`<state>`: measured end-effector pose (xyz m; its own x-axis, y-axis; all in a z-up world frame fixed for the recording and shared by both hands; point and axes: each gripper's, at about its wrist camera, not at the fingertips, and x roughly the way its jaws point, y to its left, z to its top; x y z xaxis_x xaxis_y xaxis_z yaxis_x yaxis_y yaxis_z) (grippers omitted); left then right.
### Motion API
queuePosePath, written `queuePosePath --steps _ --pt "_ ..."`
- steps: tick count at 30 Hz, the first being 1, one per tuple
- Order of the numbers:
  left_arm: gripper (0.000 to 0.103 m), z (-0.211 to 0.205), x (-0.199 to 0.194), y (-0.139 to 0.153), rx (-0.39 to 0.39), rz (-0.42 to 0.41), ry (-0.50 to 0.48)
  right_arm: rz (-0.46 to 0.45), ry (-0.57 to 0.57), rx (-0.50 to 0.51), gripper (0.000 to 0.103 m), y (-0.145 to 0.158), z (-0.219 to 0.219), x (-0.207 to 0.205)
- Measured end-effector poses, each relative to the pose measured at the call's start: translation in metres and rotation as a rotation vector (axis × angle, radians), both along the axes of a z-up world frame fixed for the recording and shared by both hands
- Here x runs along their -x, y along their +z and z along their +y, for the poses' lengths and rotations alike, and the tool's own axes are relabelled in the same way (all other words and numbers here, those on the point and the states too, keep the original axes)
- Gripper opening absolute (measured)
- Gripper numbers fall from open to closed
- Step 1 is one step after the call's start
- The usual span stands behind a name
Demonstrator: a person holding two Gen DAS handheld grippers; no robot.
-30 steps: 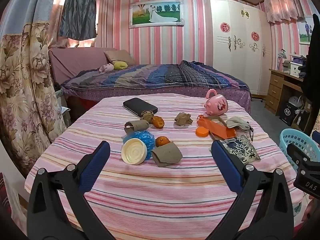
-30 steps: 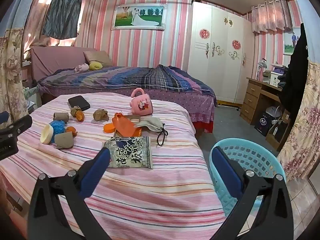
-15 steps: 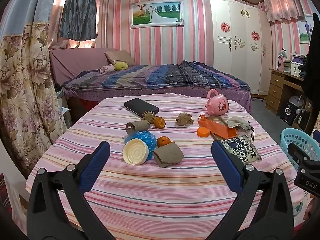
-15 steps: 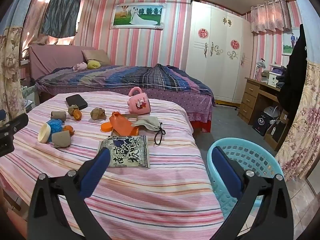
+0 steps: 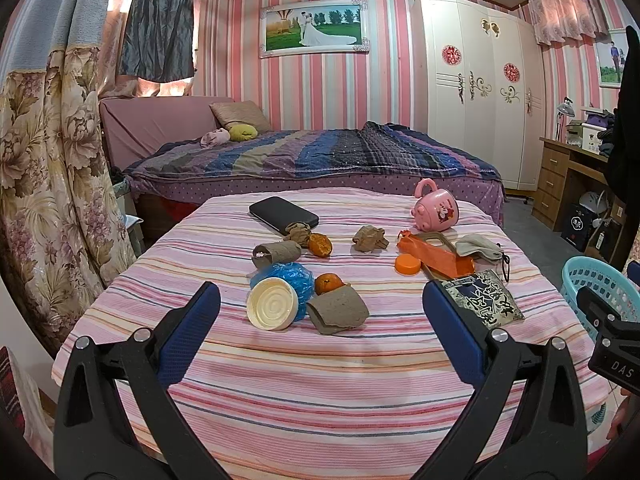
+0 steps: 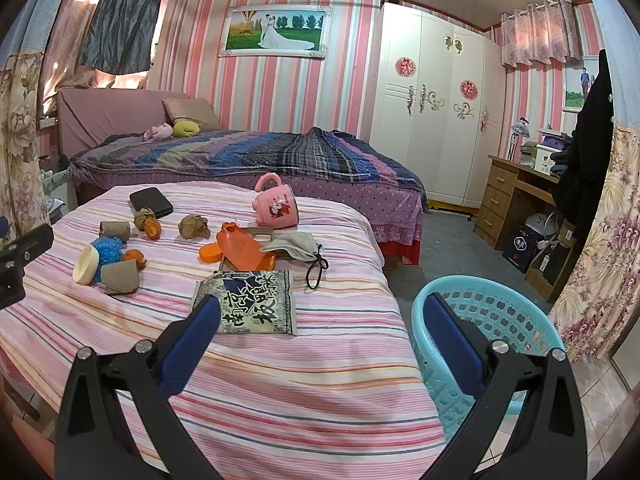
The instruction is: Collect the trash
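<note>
Trash lies scattered on a pink striped table (image 5: 304, 380): a cream lid (image 5: 272, 309) against a blue plastic wad (image 5: 290, 276), flattened cardboard tubes (image 5: 338, 313), orange peels (image 5: 329, 283), crumpled brown paper (image 5: 369, 239), an orange cap (image 5: 407, 266) and a printed snack wrapper (image 6: 254, 303). My left gripper (image 5: 320, 326) hovers open in front of the lid and tube, holding nothing. My right gripper (image 6: 320, 330) is open too, its left finger over the wrapper's near edge. A turquoise basket (image 6: 496, 320) stands on the floor right of the table.
A pink mug (image 6: 276, 207), black wallet (image 5: 283, 213), orange plastic piece (image 6: 244, 249) and grey face mask (image 6: 296, 245) also sit on the table. A bed (image 5: 312, 160) lies behind, a wardrobe (image 5: 476, 88) and wooden desk (image 6: 516, 196) to the right, flowered curtains at both sides.
The right gripper has drifted left and closer to the table, bringing the wrapper under its left finger. The left view shifted only slightly. Both stay open.
</note>
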<state>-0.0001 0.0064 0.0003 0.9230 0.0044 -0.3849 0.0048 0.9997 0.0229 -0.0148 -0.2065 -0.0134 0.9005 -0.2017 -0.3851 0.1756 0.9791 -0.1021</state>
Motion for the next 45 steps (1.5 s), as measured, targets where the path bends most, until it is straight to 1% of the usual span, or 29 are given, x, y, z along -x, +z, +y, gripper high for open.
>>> queuePosePath --steps 39,45 --pt "0.098 -0.001 -0.001 0.002 -0.008 0.001 0.0 0.002 -0.006 0.005 0.099 -0.002 -0.004 0.0" --pt "0.098 0.0 -0.001 0.001 -0.008 0.001 0.0 0.0 -0.012 0.003 0.099 -0.005 -0.012 0.001"
